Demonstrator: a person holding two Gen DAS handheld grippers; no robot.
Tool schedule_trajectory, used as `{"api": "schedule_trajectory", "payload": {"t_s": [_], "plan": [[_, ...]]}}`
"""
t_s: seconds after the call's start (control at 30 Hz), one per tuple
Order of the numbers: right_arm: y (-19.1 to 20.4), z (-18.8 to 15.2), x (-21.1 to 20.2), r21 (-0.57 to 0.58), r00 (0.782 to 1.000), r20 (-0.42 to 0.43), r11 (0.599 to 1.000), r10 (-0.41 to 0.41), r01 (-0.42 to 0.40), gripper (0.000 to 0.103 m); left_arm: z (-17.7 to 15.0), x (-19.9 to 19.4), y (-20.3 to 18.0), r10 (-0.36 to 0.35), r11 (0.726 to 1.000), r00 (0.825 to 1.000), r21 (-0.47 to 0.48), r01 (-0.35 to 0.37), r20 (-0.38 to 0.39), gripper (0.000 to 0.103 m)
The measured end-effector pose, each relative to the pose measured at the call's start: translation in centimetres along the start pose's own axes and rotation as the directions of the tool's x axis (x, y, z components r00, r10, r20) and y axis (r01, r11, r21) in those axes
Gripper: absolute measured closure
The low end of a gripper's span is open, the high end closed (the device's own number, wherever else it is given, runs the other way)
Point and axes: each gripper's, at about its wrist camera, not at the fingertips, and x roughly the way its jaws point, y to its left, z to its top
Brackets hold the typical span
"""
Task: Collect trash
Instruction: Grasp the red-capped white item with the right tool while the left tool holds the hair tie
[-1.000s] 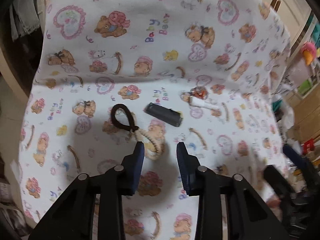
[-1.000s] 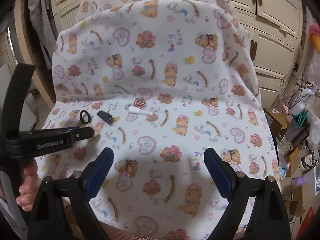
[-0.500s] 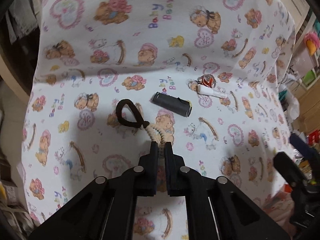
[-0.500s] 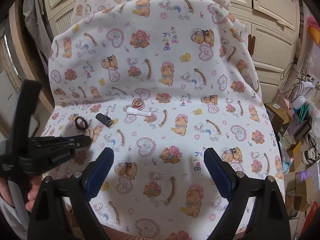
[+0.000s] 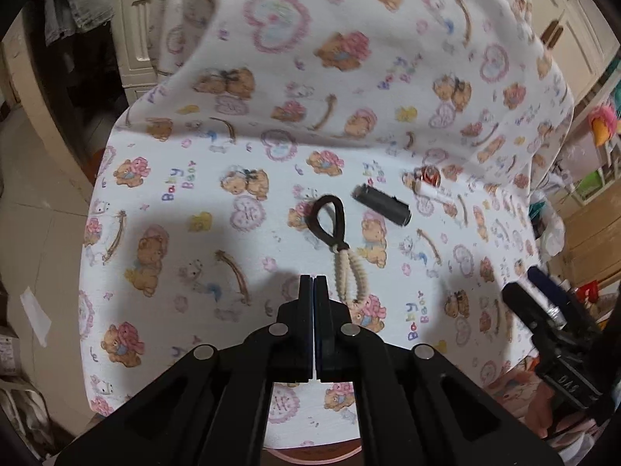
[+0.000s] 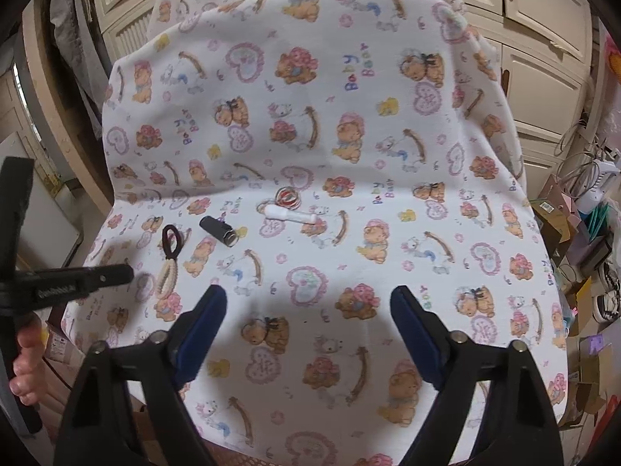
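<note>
Surface: a white cloth (image 6: 388, 256) printed with bears and hearts, draped over a chair.
Left gripper (image 5: 314, 280): jaws pressed together with nothing between them, just left of the cream end of a brown-and-cream looped hair tie (image 5: 341, 250).
Right gripper (image 6: 308, 303): jaws closing, wide apart, only cloth between them.
Trash on the seat: a short dark cylinder (image 6: 218, 231), a white tube (image 6: 289, 214), a small red-and-white round piece (image 6: 288, 197) just behind the tube.

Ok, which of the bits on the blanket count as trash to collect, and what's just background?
Job items:
hair ties
dark tube
white stick
red-and-white ring

Lying about:
bear-print blanket
cupboards
boxes and clutter
</note>
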Motion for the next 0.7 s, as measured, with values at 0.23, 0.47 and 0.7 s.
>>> {"api": "schedule_trajectory", "payload": {"t_s": [0.23, 0.47, 0.7], "plan": [[0.3, 0.2, 0.2, 0.018, 1.000, -0.005, 1.000, 0.004, -0.004, 0.034, 0.4, 1.8, -0.3, -0.098, 0.994, 0.995, -0.045, 0.096, -0.033, 0.058], [0.2, 0.7, -0.2, 0.038, 1.000, -0.003, 0.999, 0.025, -0.025, 0.040, 0.2, 2.6, -3.7, 0.018, 0.998, 1.000, 0.053, -0.018, 0.006, 0.044], [1.0, 0.6, -0.3, -0.006, 1.000, 0.006, 1.000, -0.006, 0.006, 0.049, 0.6, 3.9, -4.1, 0.060, 0.998, 0.998, 0.004, -0.060, -0.005, 0.037]]}}
